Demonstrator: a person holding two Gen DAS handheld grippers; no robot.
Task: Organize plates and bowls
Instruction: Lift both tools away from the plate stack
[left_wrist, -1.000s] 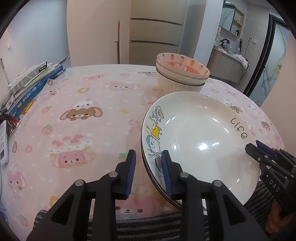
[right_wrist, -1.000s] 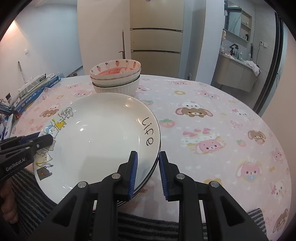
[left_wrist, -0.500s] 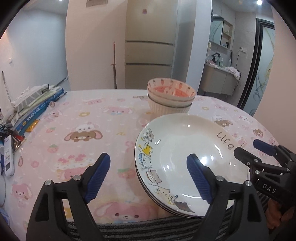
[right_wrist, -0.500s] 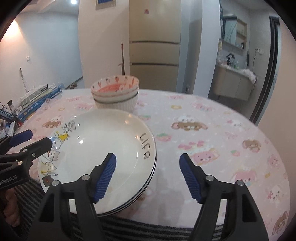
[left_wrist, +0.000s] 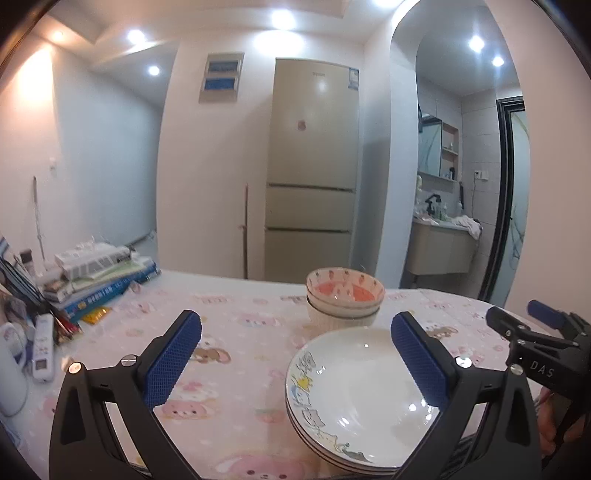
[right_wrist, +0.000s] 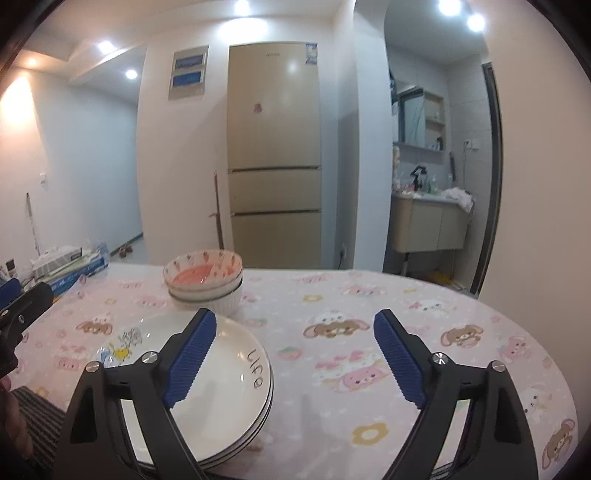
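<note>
Listing what we see: stacked plates (left_wrist: 354, 402) at the surface's (right_wrist: 388, 398) near edge, nested bowls (left_wrist: 343, 301) just behind; left gripper (left_wrist: 295, 354) and right gripper (right_wrist: 291, 354) fingers just opened wide, empty, open cloth rightward.

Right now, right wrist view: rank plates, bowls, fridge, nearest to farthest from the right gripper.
1. plates: stacked just ahead, left, behind the left finger of the right gripper.
2. bowls: stacked beyond the plates, mid-table, left.
3. fridge: against the back wall, past the table.
</note>
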